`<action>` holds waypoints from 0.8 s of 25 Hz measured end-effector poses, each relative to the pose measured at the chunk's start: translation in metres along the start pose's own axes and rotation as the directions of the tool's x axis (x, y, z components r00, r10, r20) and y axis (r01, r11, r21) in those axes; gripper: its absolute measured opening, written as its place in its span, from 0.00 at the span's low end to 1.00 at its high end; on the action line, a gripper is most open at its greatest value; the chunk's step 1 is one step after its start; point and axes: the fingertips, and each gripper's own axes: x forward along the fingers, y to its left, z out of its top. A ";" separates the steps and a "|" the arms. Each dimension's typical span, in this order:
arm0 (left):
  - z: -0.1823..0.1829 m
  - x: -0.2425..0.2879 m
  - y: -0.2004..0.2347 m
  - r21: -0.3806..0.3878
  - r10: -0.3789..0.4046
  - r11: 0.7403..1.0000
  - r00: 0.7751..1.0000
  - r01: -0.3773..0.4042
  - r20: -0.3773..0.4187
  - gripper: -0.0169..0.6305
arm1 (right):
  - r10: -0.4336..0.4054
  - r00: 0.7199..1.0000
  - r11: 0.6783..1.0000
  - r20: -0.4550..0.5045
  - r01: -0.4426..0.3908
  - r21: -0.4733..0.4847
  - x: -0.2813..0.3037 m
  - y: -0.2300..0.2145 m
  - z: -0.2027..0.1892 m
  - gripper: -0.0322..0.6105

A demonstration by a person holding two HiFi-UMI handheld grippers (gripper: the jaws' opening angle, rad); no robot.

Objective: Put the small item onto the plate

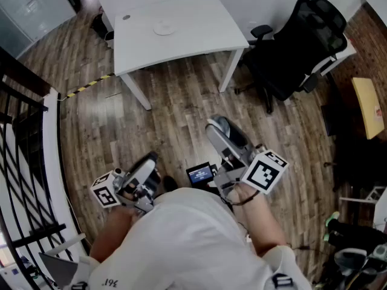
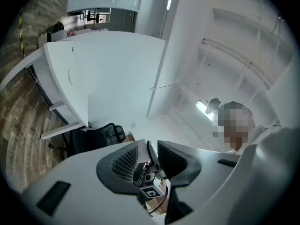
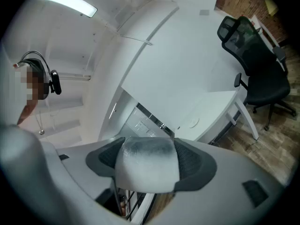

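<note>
**Small item in right claw, plate well apart on bench**

Head view. Person stands on wood floor (image 1: 175,113), both claws held close to the body. White bench (image 1: 193,47) lies ahead at the top of frame, with the white plate (image 1: 164,27) sitting on it, nothing on the plate. Black office chair (image 1: 302,47) is just beside the bench's right end. Dark railing (image 1: 24,162) runs along the left. Right claw (image 1: 221,132) reaches further forward than the left claw (image 1: 150,159). A pale grey lump, the small item (image 1: 217,125), shows at the right claw's tip, over bare floor and well apart from the plate.

Left gripper view. Jaws stand narrowly apart with nothing clamped between them. Through the gap a marker cube (image 2: 152,191) shows further off. Bench and chair sit beyond, tilted in frame.

Right gripper view. Jaws are spread wide and filled by the small item, a rounded grey-white piece touching both pads. Bench with plate is visible beyond, chair to its right.
</note>
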 end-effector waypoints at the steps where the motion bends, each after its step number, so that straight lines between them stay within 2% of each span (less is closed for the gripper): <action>1: 0.002 0.002 0.000 0.003 -0.001 1.000 1.000 0.001 0.000 0.20 | 0.001 1.000 1.000 0.002 -0.001 -0.004 0.001 0.000 0.002 0.55; 9: 0.013 0.015 0.001 0.019 -0.016 1.000 1.000 0.016 0.003 0.20 | 0.019 1.000 0.999 0.010 -0.019 -0.034 0.012 0.000 0.017 0.55; 20: 0.012 0.013 0.007 0.018 -0.027 0.999 1.000 0.027 -0.008 0.20 | 0.001 1.000 0.998 0.011 -0.001 -0.059 0.012 -0.005 0.011 0.55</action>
